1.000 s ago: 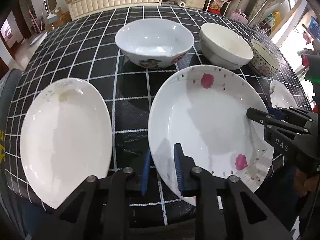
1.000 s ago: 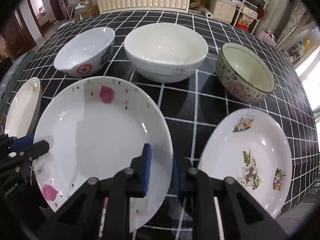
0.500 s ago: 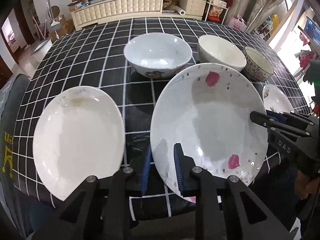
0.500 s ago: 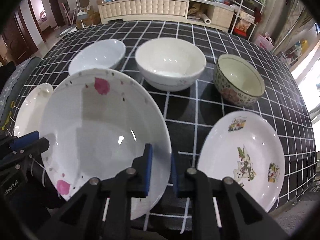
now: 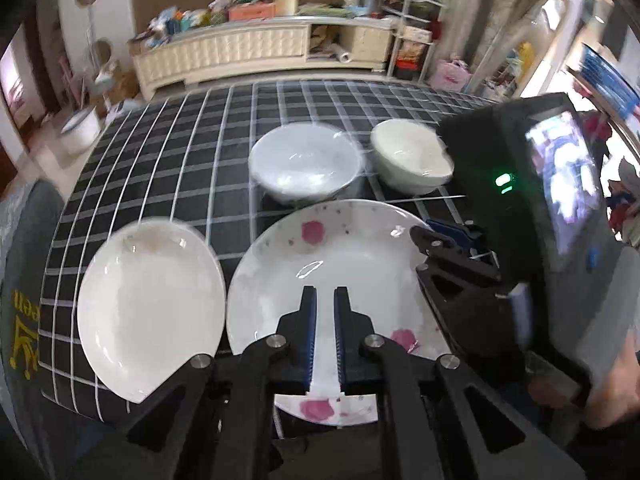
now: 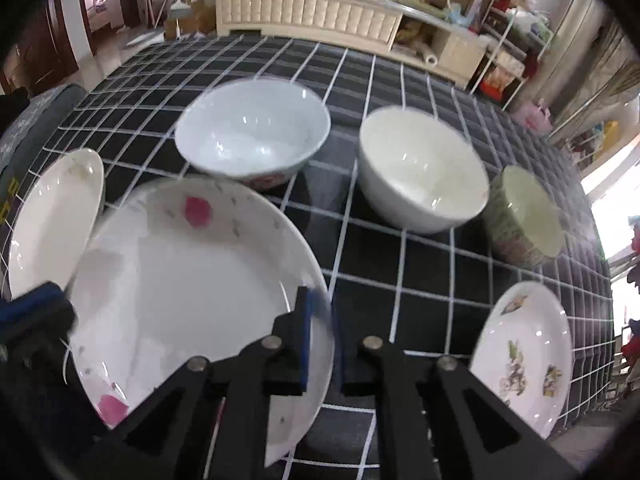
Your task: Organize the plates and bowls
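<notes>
A black grid-patterned counter (image 6: 420, 272) fills mid-frame, a cluttered cream sideboard (image 5: 224, 52) behind. Both the left gripper (image 5: 325, 312) and right gripper (image 6: 320, 320) have jaws clamped on the pink-flowered plate (image 5: 344, 264), lower centre.

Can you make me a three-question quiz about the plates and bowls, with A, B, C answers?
1. Where is the plain white plate? A left of the pink-spotted plate B inside a bowl C on the floor
2. How many bowls stand on the table? A one B three C five
3. What grips the pink-spotted plate? A nothing B one gripper C both grippers

Answers: 1 A, it lies beside it. 2 B, the right camera shows three. 3 C, the left gripper and right gripper each pinch its rim.
</notes>
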Motion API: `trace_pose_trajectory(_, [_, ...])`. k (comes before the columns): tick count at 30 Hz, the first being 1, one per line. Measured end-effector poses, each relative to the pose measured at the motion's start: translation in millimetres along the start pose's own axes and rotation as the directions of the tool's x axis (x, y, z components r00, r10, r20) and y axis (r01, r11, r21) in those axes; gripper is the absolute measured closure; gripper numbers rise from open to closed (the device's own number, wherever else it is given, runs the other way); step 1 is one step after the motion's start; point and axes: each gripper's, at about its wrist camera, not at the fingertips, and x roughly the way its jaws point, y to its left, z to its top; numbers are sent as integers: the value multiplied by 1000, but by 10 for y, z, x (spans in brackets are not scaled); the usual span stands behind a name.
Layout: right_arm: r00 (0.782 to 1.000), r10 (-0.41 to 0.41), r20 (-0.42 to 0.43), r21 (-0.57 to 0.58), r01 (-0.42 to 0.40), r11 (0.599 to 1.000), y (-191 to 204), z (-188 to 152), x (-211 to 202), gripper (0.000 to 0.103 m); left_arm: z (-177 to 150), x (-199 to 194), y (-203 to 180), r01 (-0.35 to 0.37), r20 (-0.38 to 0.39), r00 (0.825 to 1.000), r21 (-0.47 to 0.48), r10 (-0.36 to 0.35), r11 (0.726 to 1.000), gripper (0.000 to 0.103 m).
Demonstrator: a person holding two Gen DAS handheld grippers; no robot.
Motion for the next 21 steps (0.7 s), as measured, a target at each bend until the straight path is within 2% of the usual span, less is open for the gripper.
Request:
trace_pose_trajectory(2, [1000,3,-18,6,-3,1000,-6,-35,45,92,-67,82,196,-6,-14,1000,-61,5,998,96])
trace_pose_trajectory(5, [1000,17,-18,18,-17,1000,-37,-56,18,92,-125,84,267,-41,-11,999,-51,41,998,96])
trace_pose_trajectory(7, [1000,26,-15,27,-25,999,-61,-79,12,92,-160,69,335,-21,-10,1000,-74,21,997,95])
trace_pose_trajectory(9, [1000,28,-13,27,-28,999,-76,-81,-1,92,-212,68,449,7,-18,1000,-121,-9,993,85])
trace_pose_trajectory(12, [999,35,-16,34,-35,999,-49,-96,3,92,-269,89,515,11,-39,999,-153,-17,988,73])
trace_pose_trajectory(18, [1000,25,-3,7,-25,1000,7,-99,-37,89,-403,-14,606,10,-49,999,-205,-20,979,62])
trace_pose_trajectory(21, [999,38,2,-9,-38,999,14,-100,-53,85,-444,-66,610,21,-52,998,-223,-33,975,61])
